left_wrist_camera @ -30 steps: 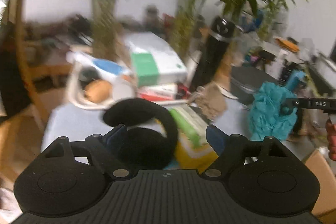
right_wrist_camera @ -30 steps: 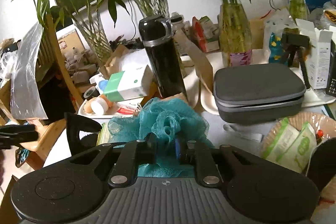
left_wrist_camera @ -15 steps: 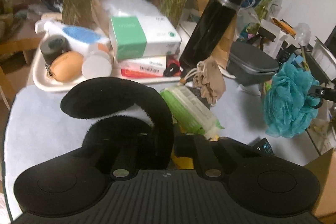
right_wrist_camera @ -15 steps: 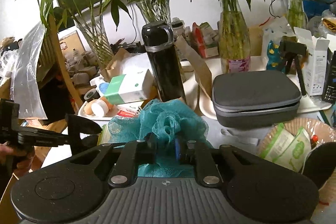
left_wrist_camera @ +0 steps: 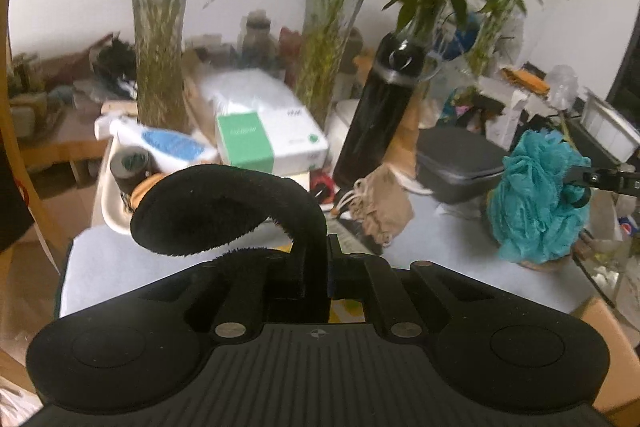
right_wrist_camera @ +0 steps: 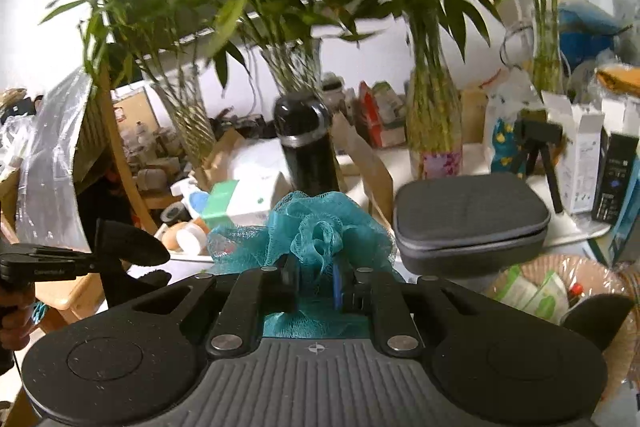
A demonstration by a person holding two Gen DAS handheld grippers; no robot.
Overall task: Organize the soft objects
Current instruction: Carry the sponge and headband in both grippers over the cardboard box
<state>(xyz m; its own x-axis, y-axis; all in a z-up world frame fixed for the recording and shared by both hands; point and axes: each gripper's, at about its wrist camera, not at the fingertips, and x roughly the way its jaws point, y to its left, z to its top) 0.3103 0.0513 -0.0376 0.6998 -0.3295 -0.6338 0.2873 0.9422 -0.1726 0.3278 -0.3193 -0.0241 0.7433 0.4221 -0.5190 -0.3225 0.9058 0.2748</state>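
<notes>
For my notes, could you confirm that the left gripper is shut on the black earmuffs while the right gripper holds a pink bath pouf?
Nearly: the colour is wrong. The bath pouf clamped in the right gripper is teal, not pink, as the right wrist view shows. The rest holds: the left gripper is shut on the band of the black earmuffs.

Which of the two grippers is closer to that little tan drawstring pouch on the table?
Left. The left gripper, clamped on the black earmuffs, sits just in front of the tan pouch. The right gripper, holding the teal bath pouf, is farther off beside it.
</notes>
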